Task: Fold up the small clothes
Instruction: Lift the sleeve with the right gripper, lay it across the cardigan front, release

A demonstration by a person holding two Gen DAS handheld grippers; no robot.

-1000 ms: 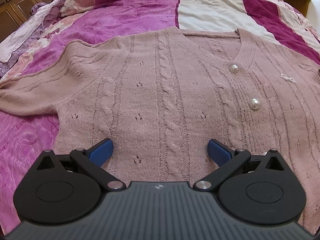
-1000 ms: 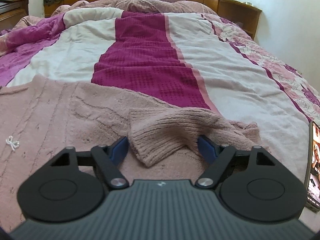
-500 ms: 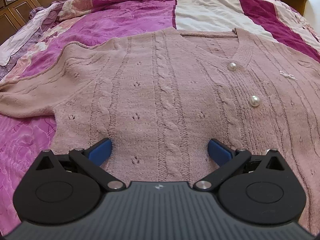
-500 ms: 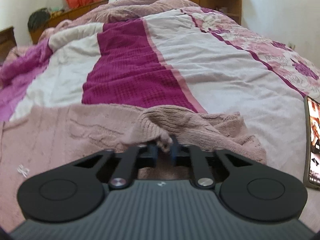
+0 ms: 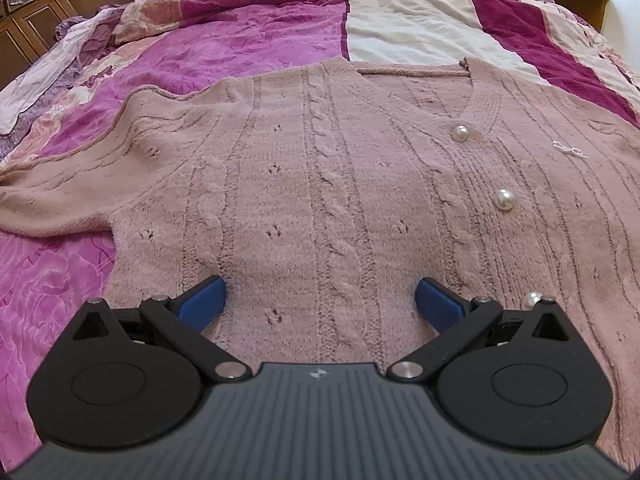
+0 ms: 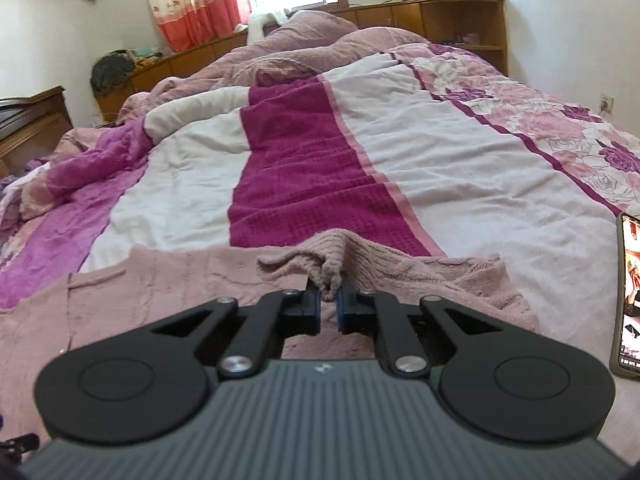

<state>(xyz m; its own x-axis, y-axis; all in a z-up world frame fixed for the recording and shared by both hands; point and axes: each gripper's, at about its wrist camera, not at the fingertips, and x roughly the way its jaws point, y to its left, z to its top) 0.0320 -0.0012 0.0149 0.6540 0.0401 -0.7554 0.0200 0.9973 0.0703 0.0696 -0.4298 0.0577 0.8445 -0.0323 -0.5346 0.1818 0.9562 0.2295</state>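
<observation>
Presently catalogued, left wrist view: one pink cable-knit cardigan (image 5: 320, 184), spread flat and front-up across the middle of the frame on a bedspread (image 5: 248, 36) of magenta, cream and maroon panels. Sleeve (image 5: 52, 200) extends to the left edge. Two pearl buttons (image 5: 460, 133) sit right of centre along the placket, with a third at the lower right beside the tool's linkage. Left gripper (image 5: 320, 300), bottom of frame: blue fingers (image 5: 202, 300) spread wide, low over the cardigan's lower body, nothing between them.

Right wrist view: right gripper (image 6: 329, 306), lower centre, its pads pressed together on a bunched fold of the cardigan's ribbed cuff (image 6: 324, 260), which rises above the rest of the knit. Phone (image 6: 628, 292), screen lit, lies at the right edge on the cream part of the bedspread. Curtain (image 6: 192, 4) and wooden headboard shelf (image 6: 440, 12) occupy the upper frame.
</observation>
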